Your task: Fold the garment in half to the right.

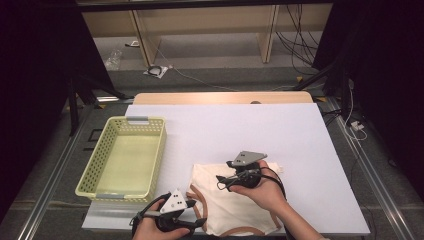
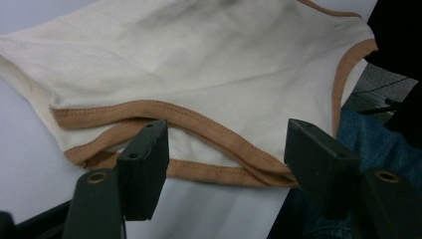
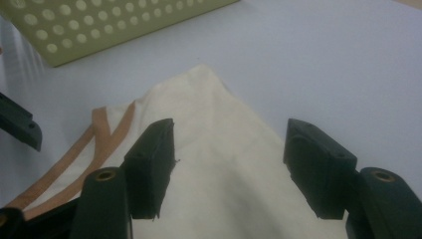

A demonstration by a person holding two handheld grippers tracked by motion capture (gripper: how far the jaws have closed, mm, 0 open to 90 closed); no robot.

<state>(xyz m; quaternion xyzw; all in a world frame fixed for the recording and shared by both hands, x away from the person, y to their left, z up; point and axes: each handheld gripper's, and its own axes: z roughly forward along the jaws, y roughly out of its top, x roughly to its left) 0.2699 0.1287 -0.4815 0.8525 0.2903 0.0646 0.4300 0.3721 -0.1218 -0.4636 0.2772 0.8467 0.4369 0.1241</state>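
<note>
A cream garment with tan trim lies folded on the white table, near its front edge. My left gripper is at the garment's near-left corner. In the left gripper view its jaws stand open on either side of the tan-trimmed hem, with the pads apart from the cloth. My right gripper is over the garment's far part and points left. In the right gripper view its jaws stand open over the plain cream cloth, gripping nothing.
A pale green perforated basket stands on the left of the table, seen as a wall in the right gripper view. One black jaw of the left gripper shows there too. The person's trouser leg is below the table edge.
</note>
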